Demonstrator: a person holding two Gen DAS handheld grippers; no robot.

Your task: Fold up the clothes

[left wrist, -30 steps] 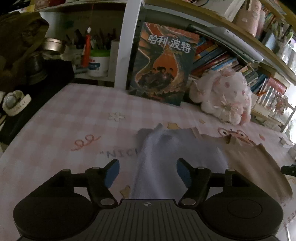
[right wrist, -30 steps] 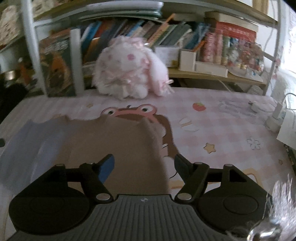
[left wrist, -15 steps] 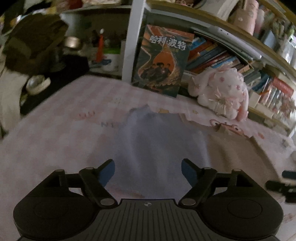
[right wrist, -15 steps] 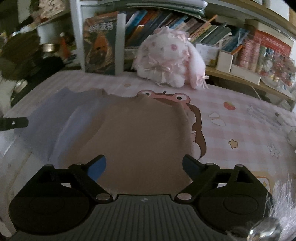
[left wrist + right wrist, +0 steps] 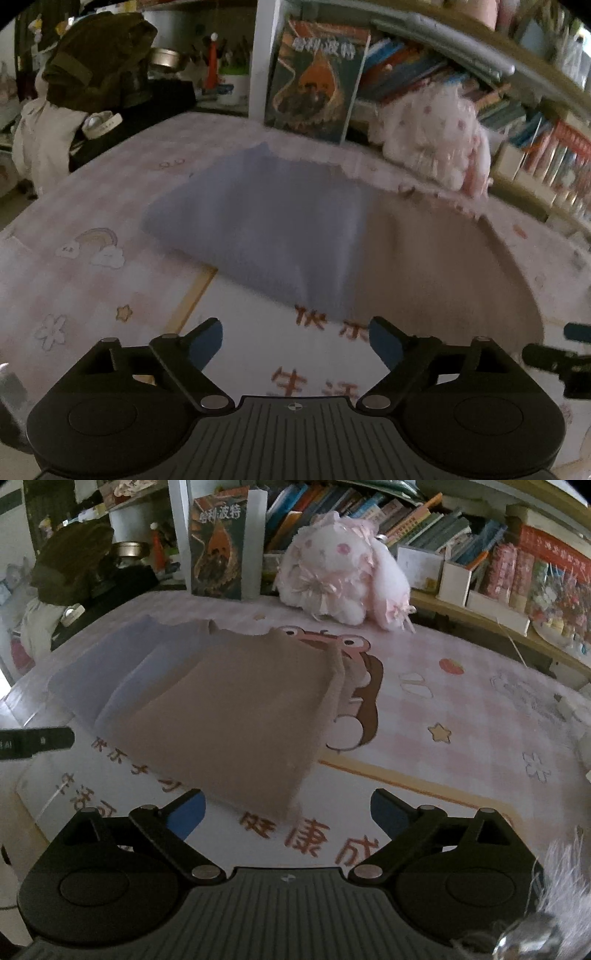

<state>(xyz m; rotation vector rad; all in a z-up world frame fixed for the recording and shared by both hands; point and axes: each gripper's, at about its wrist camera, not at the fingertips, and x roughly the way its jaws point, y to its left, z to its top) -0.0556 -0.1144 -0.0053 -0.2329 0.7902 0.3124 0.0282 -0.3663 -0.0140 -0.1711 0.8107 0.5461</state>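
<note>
Now both claws tilt downward over the pink tablecloth, each spreading its jaws with nothing between them. Left gripper hangs just near of the lavender cloth; right gripper faces the tan cloth's near corner.

Both grippers are pointing steeply downward: the left gripper and right gripper are opening wide, nothing sitting between their jaws.

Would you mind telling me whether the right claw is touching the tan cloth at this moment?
Apart. In the right wrist view the right claw is open and empty, and bare tablecloth shows between its fingertips and the tan cloth's near edge.
</note>
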